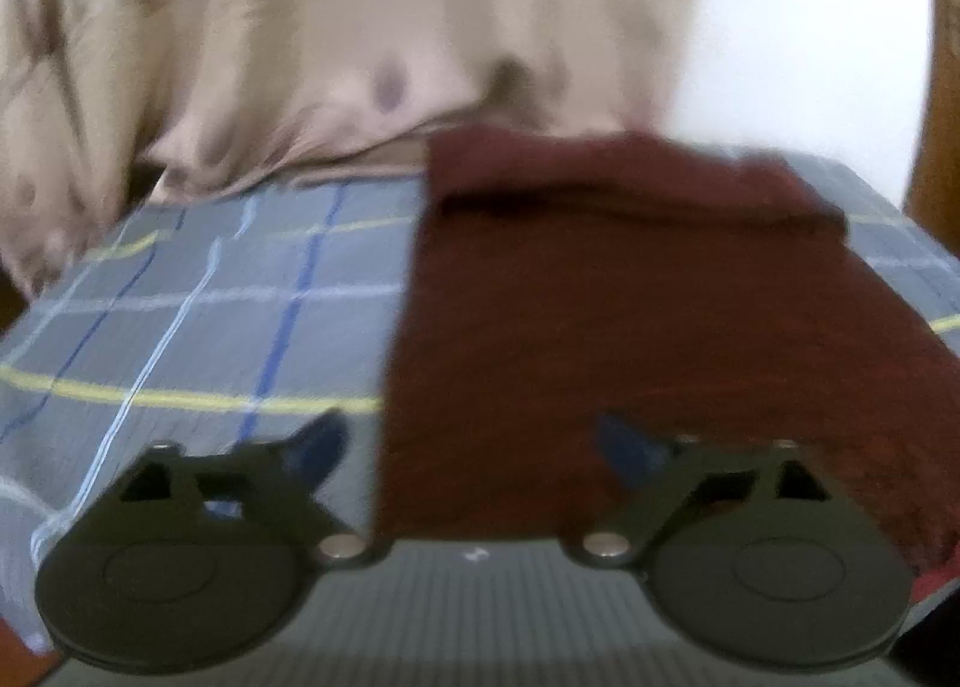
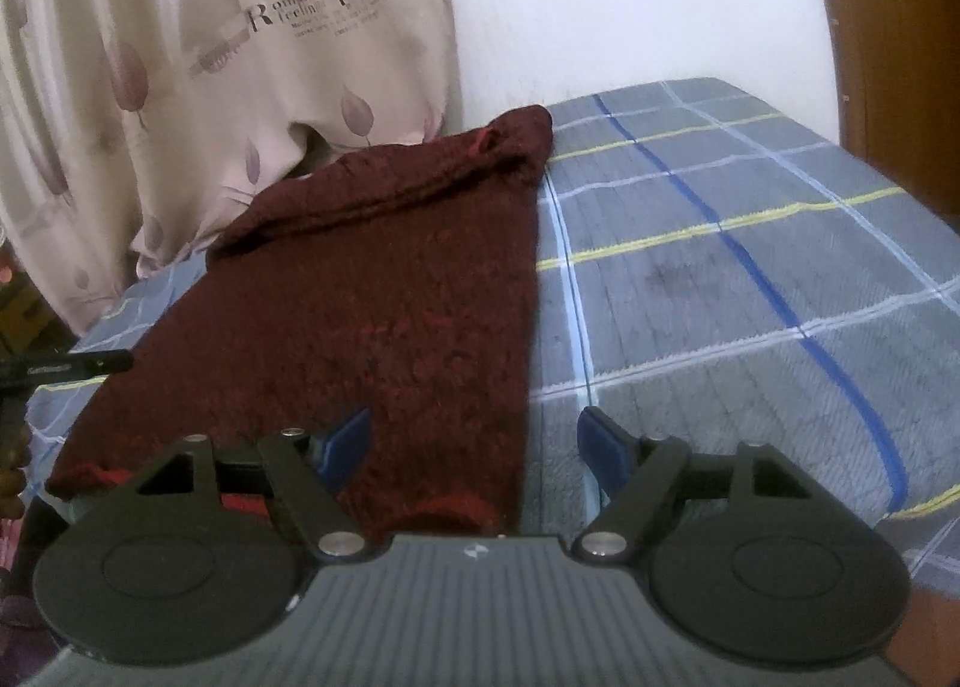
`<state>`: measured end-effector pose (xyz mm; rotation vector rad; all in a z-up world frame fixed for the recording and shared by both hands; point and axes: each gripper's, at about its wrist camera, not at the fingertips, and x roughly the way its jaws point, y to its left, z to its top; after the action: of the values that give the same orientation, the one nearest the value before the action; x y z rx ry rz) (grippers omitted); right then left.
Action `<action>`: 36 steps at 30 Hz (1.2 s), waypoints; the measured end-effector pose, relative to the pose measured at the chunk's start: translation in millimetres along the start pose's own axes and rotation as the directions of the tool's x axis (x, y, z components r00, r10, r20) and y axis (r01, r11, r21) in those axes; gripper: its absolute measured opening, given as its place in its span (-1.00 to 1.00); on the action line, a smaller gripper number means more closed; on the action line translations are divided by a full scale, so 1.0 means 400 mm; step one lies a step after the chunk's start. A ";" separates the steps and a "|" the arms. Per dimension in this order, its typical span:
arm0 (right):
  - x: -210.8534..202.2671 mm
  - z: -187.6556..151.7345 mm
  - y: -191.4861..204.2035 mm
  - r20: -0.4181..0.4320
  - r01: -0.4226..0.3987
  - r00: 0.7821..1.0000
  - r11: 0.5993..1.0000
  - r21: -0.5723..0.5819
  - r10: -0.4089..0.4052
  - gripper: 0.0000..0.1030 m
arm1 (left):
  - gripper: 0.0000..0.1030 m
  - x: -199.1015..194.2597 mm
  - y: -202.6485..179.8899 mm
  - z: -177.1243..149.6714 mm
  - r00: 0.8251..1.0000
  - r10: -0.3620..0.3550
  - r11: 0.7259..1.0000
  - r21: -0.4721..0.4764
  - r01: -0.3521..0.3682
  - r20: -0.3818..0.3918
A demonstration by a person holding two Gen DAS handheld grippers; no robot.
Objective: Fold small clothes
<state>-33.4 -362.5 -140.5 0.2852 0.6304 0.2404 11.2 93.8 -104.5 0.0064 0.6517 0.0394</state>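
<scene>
The dark red garment (image 2: 372, 291) lies flat on the checked bedspread (image 2: 750, 279), long axis toward 12 o'clock. Both tongs, left (image 1: 474, 447) and right (image 2: 474, 435), gape empty, straddling its near corners.

Blurred curtain (image 1: 336, 27) in left view

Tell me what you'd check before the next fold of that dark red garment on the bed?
1. Left gripper open and empty: ok.
2. Right gripper open, pinching nothing: ok.
3. Dark red garment lying flat on the plaid bedsheet: ok.
4. Far edge smooth: not ok, it is rolled into a ridge.
5. Garment's near corners within view: cannot tell, gripper bodies hide them.
6. Curtain off the garment: cannot tell.
</scene>
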 end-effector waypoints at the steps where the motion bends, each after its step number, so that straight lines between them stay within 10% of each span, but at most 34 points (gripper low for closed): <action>1: 0.002 -0.001 -0.001 -0.006 -0.008 1.000 1.000 0.004 0.008 0.51 | 0.93 -0.001 0.028 -0.004 1.000 -0.014 0.999 -0.031 0.014 0.000; 6: 0.003 0.005 -0.019 -0.013 -0.041 0.999 0.998 0.043 0.041 0.57 | 0.93 0.020 0.154 -0.025 0.987 -0.150 0.978 -0.158 0.139 -0.059; 10: 0.007 0.012 -0.037 -0.023 -0.077 0.997 0.993 0.087 0.079 0.57 | 0.94 0.050 0.218 -0.066 0.919 -0.385 0.888 -0.306 0.344 -0.084; 17: 0.019 0.029 -0.076 -0.061 -0.198 0.975 0.962 0.188 0.213 0.58 | 0.92 0.040 0.172 -0.097 0.805 -0.585 0.804 -0.200 0.560 -0.097; 22: 0.043 0.036 -0.078 -0.117 -0.244 0.954 0.942 0.230 0.276 0.15 | 0.86 0.051 0.176 -0.114 0.757 -0.651 0.737 -0.282 0.614 -0.052; 23: 0.050 0.038 -0.076 -0.127 -0.249 0.950 0.939 0.237 0.284 0.04 | 0.57 0.058 0.181 -0.114 0.749 -0.661 0.724 -0.306 0.619 -0.048; 26: 0.069 0.039 -0.067 -0.165 -0.239 0.944 0.937 0.256 0.286 -0.44 | -0.67 0.083 0.176 -0.117 0.768 -0.633 0.744 -0.346 0.572 -0.091; 36: 0.047 0.055 -0.099 -0.083 -0.319 0.923 0.868 0.380 0.376 -0.67 | -0.72 0.071 0.204 -0.099 0.773 -0.634 0.709 -0.410 0.574 -0.015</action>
<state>0.0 -398.0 -147.0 0.7458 0.7760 0.5011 6.9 176.4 -151.7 -0.6061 0.7685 -0.4836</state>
